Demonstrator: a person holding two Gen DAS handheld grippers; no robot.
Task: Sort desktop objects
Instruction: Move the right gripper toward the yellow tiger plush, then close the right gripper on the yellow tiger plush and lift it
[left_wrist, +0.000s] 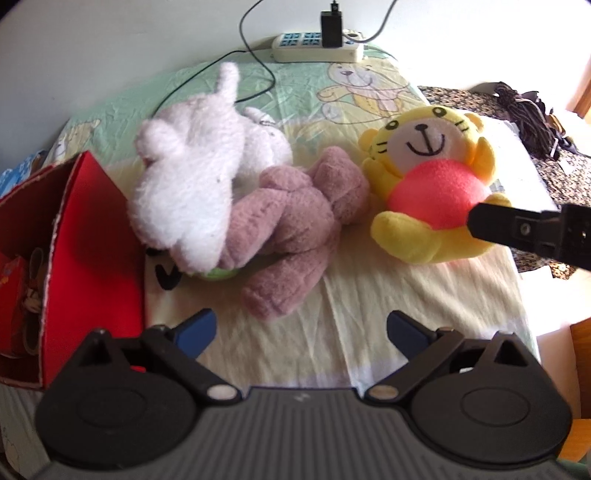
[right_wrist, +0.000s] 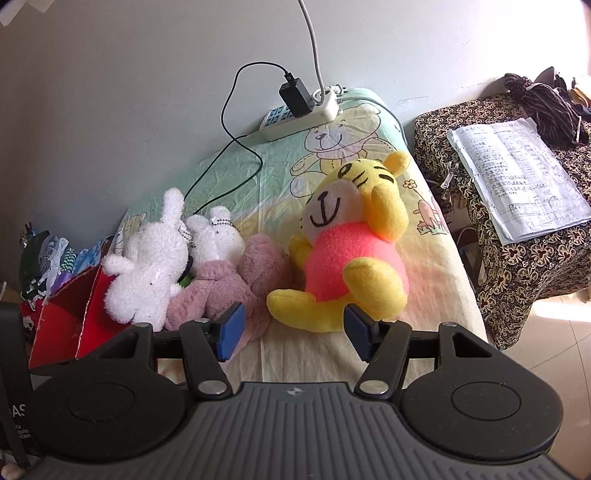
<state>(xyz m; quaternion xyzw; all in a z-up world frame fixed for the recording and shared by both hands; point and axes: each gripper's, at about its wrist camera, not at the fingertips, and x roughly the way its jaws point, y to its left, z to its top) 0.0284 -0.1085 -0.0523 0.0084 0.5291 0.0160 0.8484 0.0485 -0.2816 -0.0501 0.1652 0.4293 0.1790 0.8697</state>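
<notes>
Toward the bed's (right_wrist: 369, 354) right edge, the yellow tiger plush (right_wrist: 343, 258) lies just ahead of the right gripper (right_wrist: 293, 330). Its jaws gape, holding nothing, one yellow leg between them. The left gripper (left_wrist: 301, 330), also spread and unladen, faces the pink plush (left_wrist: 291, 225).

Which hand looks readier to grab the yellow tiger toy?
The right. Its claw is open with the tiger's foot just ahead of its fingers. The left claw, also open, faces the pink plush, with the tiger off to its side.

Plain pale wall (right_wrist: 110, 110), patterned side table (right_wrist: 517, 258), perhaps sunlit.
</notes>
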